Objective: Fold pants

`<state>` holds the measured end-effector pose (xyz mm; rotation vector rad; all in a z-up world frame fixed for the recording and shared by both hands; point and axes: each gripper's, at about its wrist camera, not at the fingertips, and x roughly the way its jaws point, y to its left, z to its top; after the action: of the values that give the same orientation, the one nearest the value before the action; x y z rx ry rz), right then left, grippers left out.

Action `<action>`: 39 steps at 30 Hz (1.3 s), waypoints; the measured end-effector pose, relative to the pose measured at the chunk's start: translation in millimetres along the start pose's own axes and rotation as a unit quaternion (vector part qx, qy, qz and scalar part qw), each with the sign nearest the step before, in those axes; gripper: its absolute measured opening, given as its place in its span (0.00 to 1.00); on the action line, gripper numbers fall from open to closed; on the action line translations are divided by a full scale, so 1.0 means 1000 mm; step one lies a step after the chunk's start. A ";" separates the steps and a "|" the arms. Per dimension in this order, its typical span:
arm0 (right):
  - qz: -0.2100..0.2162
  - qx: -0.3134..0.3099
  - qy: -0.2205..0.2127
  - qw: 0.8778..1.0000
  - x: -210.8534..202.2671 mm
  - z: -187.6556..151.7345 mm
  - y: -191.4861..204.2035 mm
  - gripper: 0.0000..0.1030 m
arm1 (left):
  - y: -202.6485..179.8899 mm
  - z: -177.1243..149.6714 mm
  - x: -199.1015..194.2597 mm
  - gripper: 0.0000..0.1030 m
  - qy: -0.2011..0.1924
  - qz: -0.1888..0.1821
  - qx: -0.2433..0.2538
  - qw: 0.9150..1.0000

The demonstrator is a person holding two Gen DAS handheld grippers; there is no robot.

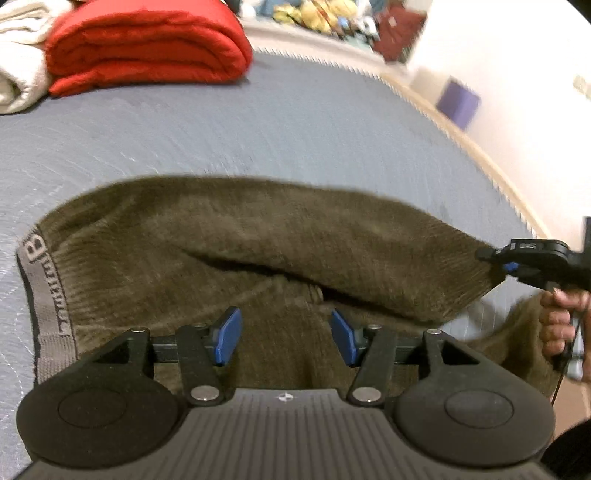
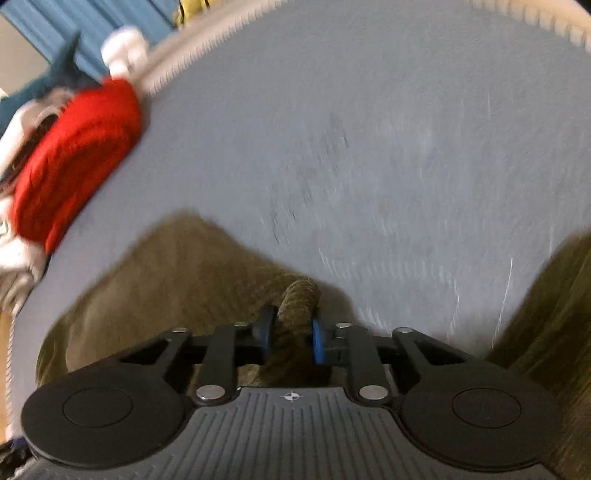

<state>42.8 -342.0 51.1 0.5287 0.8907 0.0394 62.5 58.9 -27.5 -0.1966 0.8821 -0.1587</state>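
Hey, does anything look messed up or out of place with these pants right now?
Nothing damaged. The olive pants are mid-fold: the right gripper pinches a bunched leg end, lifted off the grey bed cover, while the left gripper hangs open above the fabric.

Pretty clearly a bedroom in someone's home; the whole work surface is a bed (image 1: 295,122) with a grey-blue quilted cover and a cream stitched edge running round it; a folded red blanket (image 1: 144,44) sits at the far end next to a rolled cream blanket (image 1: 18,74); beyond the bed there's a heap of soft toys (image 1: 317,14), yellow and other colours, though it's blurry; the right wrist view shows a plush (image 2: 70,77) in blue and white just off the bed's edge; plain pale wall (image 1: 498,55) on one side with a purple box (image 1: 458,103) low against it; all lived-in household stuff.
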 end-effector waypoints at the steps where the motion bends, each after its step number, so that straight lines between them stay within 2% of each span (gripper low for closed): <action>1: 0.004 -0.017 -0.034 0.999 -0.011 0.000 0.015 0.19 | 0.004 0.003 -0.005 0.58 -0.013 -0.005 -0.014 1.000; 3: 0.041 -0.076 -0.099 0.991 -0.037 -0.004 0.056 0.18 | 0.012 0.009 -0.013 0.58 -0.038 -0.018 -0.041 0.998; 4: 0.084 -0.113 -0.123 0.982 -0.050 -0.008 0.078 0.17 | 0.017 0.011 -0.018 0.58 -0.052 -0.029 -0.058 0.997; 6: 0.173 -0.200 -0.145 0.953 -0.070 -0.031 0.125 0.17 | 0.025 0.016 -0.023 0.60 -0.069 -0.048 -0.083 0.993; 7: 0.225 -0.249 -0.133 0.932 -0.074 -0.049 0.147 0.18 | 0.028 0.018 -0.025 0.61 -0.074 -0.054 -0.095 0.991; 9: 0.321 -0.330 -0.051 0.887 -0.066 -0.085 0.180 0.18 | 0.032 0.020 -0.024 0.62 -0.074 -0.062 -0.111 0.989; 10: 0.341 -0.360 -0.006 0.869 -0.057 -0.102 0.192 0.17 | 0.033 0.021 -0.020 0.64 -0.066 -0.068 -0.117 0.989; 11: 0.340 -0.386 0.028 0.857 -0.051 -0.116 0.200 0.18 | 0.035 0.022 -0.016 0.66 -0.056 -0.072 -0.119 0.989; 12: 0.319 -0.413 0.049 0.852 -0.042 -0.133 0.206 0.26 | 0.034 0.022 -0.011 0.70 -0.045 -0.075 -0.119 0.989; 13: 0.299 -0.425 0.057 0.853 -0.036 -0.144 0.209 0.36 | 0.033 0.021 -0.006 0.71 -0.036 -0.077 -0.116 0.990; 14: 0.285 -0.427 0.065 0.856 -0.030 -0.149 0.210 0.40 | 0.030 0.021 0.000 0.71 -0.026 -0.075 -0.110 0.991; 17: 0.267 -0.406 0.090 0.869 -0.016 -0.148 0.206 0.42 | 0.024 0.020 0.017 0.72 0.010 -0.059 -0.096 0.994; 20: 0.258 -0.385 0.077 0.883 -0.016 -0.127 0.190 0.48 | 0.022 0.018 0.030 0.72 0.027 -0.050 -0.100 0.993; 22: 0.249 -0.362 0.062 0.896 -0.018 -0.113 0.182 0.52 | 0.023 0.016 0.036 0.72 0.030 -0.048 -0.102 0.993; 25: 0.215 -0.303 0.050 0.927 -0.015 -0.086 0.162 0.55 | 0.025 0.017 0.051 0.71 0.037 -0.034 -0.104 0.993; 27: 0.185 -0.229 0.060 0.954 -0.010 -0.073 0.140 0.56 | 0.027 0.017 0.058 0.71 0.040 -0.031 -0.110 0.993; 29: 0.181 -0.142 0.080 0.970 -0.003 -0.062 0.118 0.56 | 0.029 0.018 0.060 0.71 0.040 -0.031 -0.115 0.992; 31: 0.194 -0.078 0.098 0.973 0.015 -0.059 0.104 0.56 | 0.030 0.018 0.056 0.70 0.036 -0.031 -0.113 0.992; 35: 0.184 -0.023 0.098 0.978 0.018 -0.055 0.100 0.53 | 0.023 0.019 0.043 0.63 0.029 -0.044 -0.100 0.994; 37: 0.170 0.002 0.088 0.981 0.011 -0.047 0.095 0.56 | 0.012 0.018 0.037 0.44 0.030 -0.065 -0.074 0.995; 39: 0.153 0.010 0.090 0.984 0.010 -0.042 0.090 0.56 | -0.005 0.015 0.035 0.34 0.034 -0.091 -0.031 0.995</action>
<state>34.0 -243.2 63.3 0.6862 0.9792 0.3631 95.7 48.0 -43.5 -0.3316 0.9381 -0.3100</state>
